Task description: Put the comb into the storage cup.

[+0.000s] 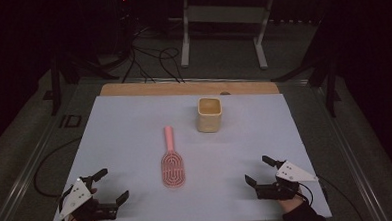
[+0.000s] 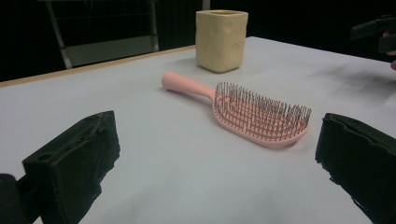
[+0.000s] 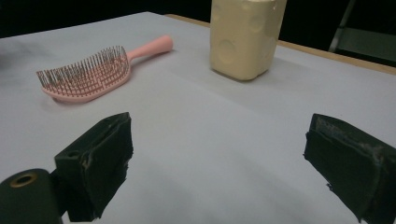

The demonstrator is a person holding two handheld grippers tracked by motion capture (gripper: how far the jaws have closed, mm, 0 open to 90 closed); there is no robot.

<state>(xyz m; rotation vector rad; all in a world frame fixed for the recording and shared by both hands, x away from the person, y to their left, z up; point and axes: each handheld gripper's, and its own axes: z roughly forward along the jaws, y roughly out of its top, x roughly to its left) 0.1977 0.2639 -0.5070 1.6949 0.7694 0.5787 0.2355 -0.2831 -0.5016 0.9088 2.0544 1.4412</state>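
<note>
- Nearest, at the front edge of the mat (image 1: 134, 118): left gripper (image 1: 109, 186), held in a hand at the near left corner, jaws spread wide, nothing between them, well apart from the brush (image 1: 173, 164).
- Same gripper in the left gripper view (image 2: 215, 154): black jaws far apart at either side of the frame, bare mat between, brush just beyond.
- Also at the front edge, near right corner: right gripper (image 1: 256, 170), jaws likewise wide and empty, well to the right of the brush.
- In the right gripper view (image 3: 219, 158): jaws wide, only bare mat between them.
- Farther in, near the mat's middle: pink brush lying flat, bristles up, broad head toward the near edge, handle pointing away toward the cup (image 1: 209, 115).
- Brush seen close from both sides (image 2: 243, 109) (image 3: 93, 70), touched by neither gripper.
- Beyond the brush's handle and slightly right: cream cup standing upright, mouth open, apart from the brush (image 2: 221, 39) (image 3: 245, 37).
- Behind the cup: wooden table edge (image 1: 148, 89) showing past the mat.
- Farthest, past the table: white frame legs (image 1: 184, 36) and loose cables on a dark floor.
</note>
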